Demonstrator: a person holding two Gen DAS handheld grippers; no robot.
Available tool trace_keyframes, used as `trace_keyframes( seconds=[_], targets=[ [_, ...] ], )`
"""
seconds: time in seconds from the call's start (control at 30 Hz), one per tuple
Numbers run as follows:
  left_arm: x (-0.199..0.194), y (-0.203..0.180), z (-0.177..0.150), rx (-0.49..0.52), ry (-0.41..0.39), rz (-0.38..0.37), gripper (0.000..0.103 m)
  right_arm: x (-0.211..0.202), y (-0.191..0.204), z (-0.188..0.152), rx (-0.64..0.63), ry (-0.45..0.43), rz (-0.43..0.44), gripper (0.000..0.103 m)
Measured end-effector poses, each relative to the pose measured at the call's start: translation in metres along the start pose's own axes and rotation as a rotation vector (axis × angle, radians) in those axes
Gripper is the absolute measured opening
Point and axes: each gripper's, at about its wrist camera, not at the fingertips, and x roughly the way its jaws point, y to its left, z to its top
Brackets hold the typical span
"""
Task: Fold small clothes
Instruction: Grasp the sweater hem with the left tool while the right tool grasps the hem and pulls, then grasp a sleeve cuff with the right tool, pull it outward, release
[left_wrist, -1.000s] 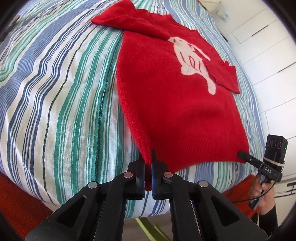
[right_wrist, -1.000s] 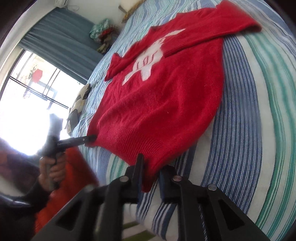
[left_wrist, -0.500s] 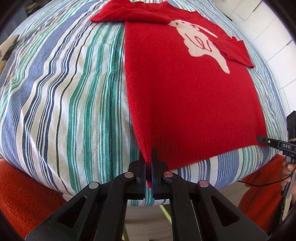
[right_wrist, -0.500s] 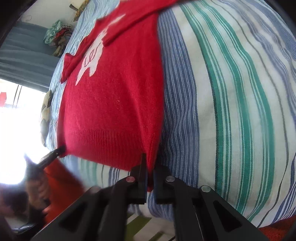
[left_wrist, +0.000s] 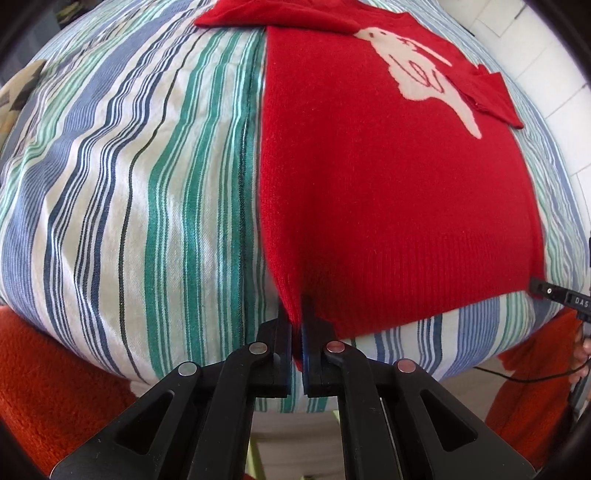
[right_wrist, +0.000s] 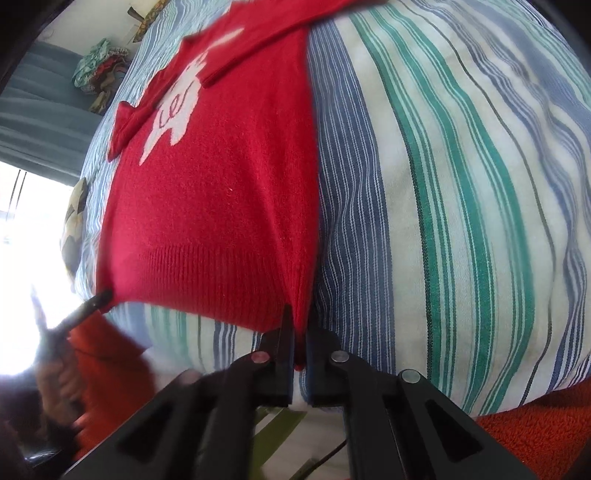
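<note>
Knitwear is the job here: a red knitted sweater with a pale animal motif (left_wrist: 388, 192) lies flat, front up, on the bed's blue, green and white striped cover (left_wrist: 147, 192), hem towards the bed's near edge. The left gripper (left_wrist: 297, 328) has its jaws pinched tight on one hem corner, and the right gripper (right_wrist: 300, 332) is clamped the same way on the other corner. Holding both corners keeps the hem taut and square, probably so it can be carried up over the chest in one even fold. One sleeve already lies folded across the motif.
</note>
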Motion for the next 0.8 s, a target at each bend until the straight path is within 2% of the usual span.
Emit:
trace_keyframes(
  seconds=[0.07, 0.23, 0.3, 0.37, 0.4, 0.43, 0.5, 0.57, 0.6, 0.67, 0.73, 0.8],
  targets=[
    [-0.001, -0.009, -0.003, 0.037, -0.026, 0.052, 0.002, 0.007, 0.005, 0.001, -0.034, -0.014, -0.043, 0.003],
    [-0.006, -0.021, -0.012, 0.064, -0.092, 0.125, 0.008, 0.004, 0.017, -0.006, -0.099, -0.077, -0.117, 0.002],
    [-0.010, -0.029, -0.016, 0.100, -0.110, 0.182, 0.025, 0.002, 0.022, -0.012, -0.125, -0.113, -0.139, 0.005],
    [-0.015, -0.033, -0.019, 0.122, -0.110, 0.266, 0.082, -0.003, 0.027, -0.017, -0.152, -0.135, -0.154, 0.010],
    [-0.018, -0.033, -0.020, 0.120, -0.100, 0.295, 0.092, -0.006, 0.028, -0.019, -0.161, -0.138, -0.160, 0.020],
    [-0.022, -0.032, -0.021, 0.117, -0.090, 0.288, 0.094, -0.009, 0.028, -0.021, -0.163, -0.133, -0.159, 0.036],
    [-0.033, -0.023, -0.025, 0.100, -0.073, 0.251, 0.089, -0.018, 0.023, -0.025, -0.149, -0.110, -0.138, 0.058],
    [-0.051, -0.010, -0.029, 0.053, -0.113, 0.258, 0.088, -0.032, 0.017, -0.027, -0.148, -0.089, -0.158, 0.060],
    [-0.060, -0.005, -0.029, 0.029, -0.144, 0.265, 0.088, -0.042, 0.014, -0.024, -0.160, -0.100, -0.203, 0.060],
    [-0.076, 0.006, -0.025, -0.023, -0.207, 0.281, 0.088, -0.067, 0.018, -0.012, -0.229, -0.172, -0.347, 0.060],
    [-0.087, 0.016, -0.018, -0.077, -0.253, 0.275, 0.088, -0.090, 0.034, 0.010, -0.334, -0.270, -0.436, 0.060],
    [-0.092, 0.019, -0.008, -0.123, -0.277, 0.249, 0.088, -0.100, 0.059, 0.040, -0.439, -0.335, -0.406, 0.060]
  ],
)
